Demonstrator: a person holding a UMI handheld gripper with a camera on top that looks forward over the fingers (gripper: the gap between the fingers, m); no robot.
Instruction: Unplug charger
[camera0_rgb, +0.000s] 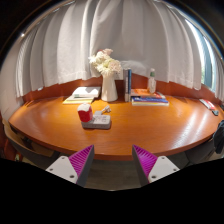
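The hand-held gripper (111, 163) is low in front, and its two fingers are spread wide apart with nothing between them. Each finger has a bright pink pad (82, 159) on its inner side. The fingers hang just before the near edge of a big round wooden desk (150, 125) and do not touch anything. A little way past the fingers, on the desk, sits a small red cup (85, 113). Right beside it is a flat grey box (97, 121), and the cup seems to touch it. This box may be the charger, but it is too small to tell, and no cord or plug can be made out. Farther back, an open book (82, 96) lies flat on the desk. Near the middle of the far side stands a white vase (109, 88) with white flowers (105, 61) in it. Next to the vase some books (127, 82) stand upright. A flat pile of books (149, 98) lies beside them, with a white bottle (152, 80) standing behind it. A small thing lies at the far right edge of the desk, too small to name. Behind the desk hang long pale curtains (70, 45), and light comes through them.
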